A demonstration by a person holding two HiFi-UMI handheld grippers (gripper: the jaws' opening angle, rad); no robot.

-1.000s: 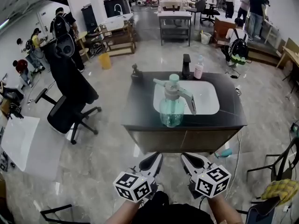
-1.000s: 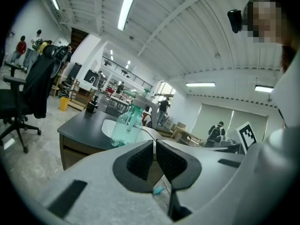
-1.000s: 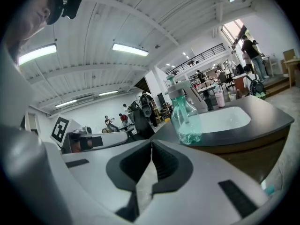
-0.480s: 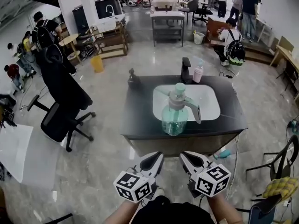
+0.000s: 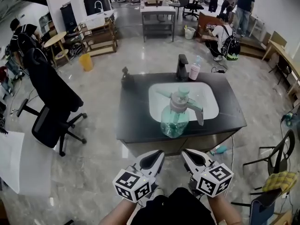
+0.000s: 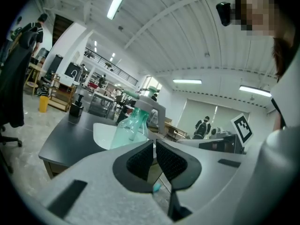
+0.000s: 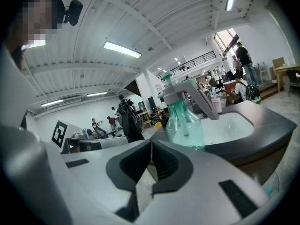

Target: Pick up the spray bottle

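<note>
**While both grippers wait shut, the bottle stands dead ahead**

Since the left gripper (image 5: 157, 153) and the right gripper (image 5: 187, 154) are both held low in front of the person, jaws pressed together on nothing, neither is ready to take hold yet. Just beyond their tips comes the near edge of the dark, slab-topped counter (image 5: 136, 123).

The translucent green plastic spray bottle (image 5: 174, 119) stands upright close to that edge, on the near rim of the white inset basin (image 5: 206, 102). It lies straight ahead, almost midway between the two grippers, so neither hand is clearly nearer. Its long axis is vertical. The grey trigger hangs to the right, the nozzle points left.

I judge a level, side-on grasp of the body or neck fits best, once the jaws part. The floor between person and counter is open.

Farther back, a black pump dispenser (image 5: 182, 67) and a small pink bottle (image 5: 195, 72) sit well apart from it.
</note>
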